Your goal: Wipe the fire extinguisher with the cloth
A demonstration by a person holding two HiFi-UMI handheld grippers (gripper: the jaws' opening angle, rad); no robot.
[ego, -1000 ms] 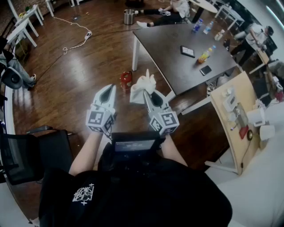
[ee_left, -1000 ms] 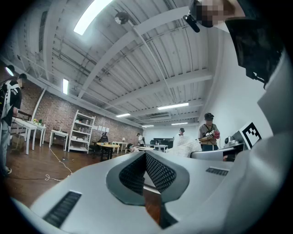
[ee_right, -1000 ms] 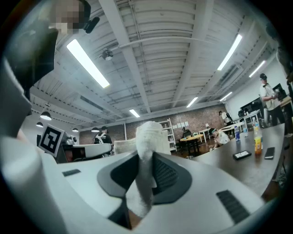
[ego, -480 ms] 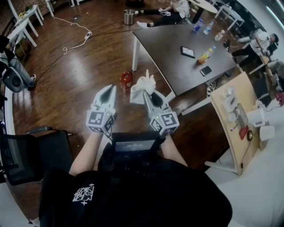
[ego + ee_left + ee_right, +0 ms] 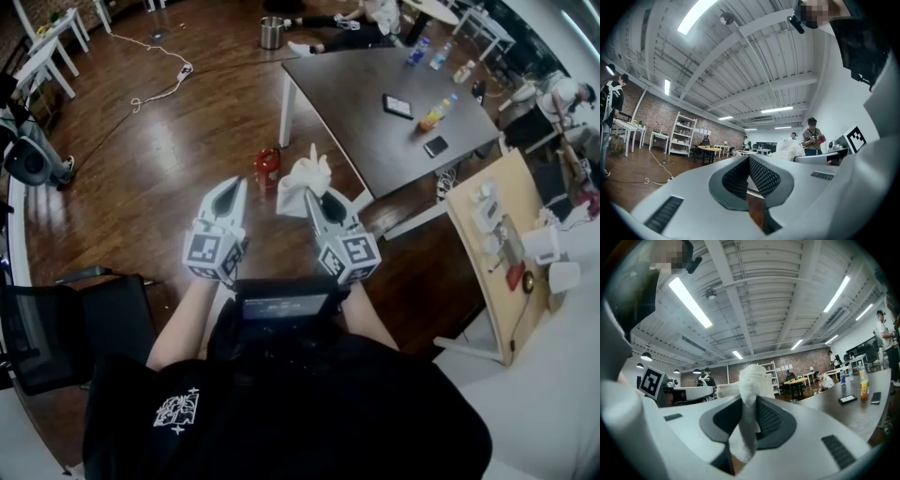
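Pinching white cloth (image 5: 752, 380), right tool (image 5: 314, 196); head view alone shows extinguisher (image 5: 267, 167).

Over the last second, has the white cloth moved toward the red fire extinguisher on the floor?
No. The cloth, pinched in the right gripper, stays just right of the fire extinguisher in the head view.

left hand-held gripper (image 5: 230, 187): white shell, black-square marker cube (image 5: 211, 256); right hand-held gripper (image 5: 313, 196): alike; shirt (image 5: 309, 403): black, short-sleeved, white emblem (image 5: 176, 410)
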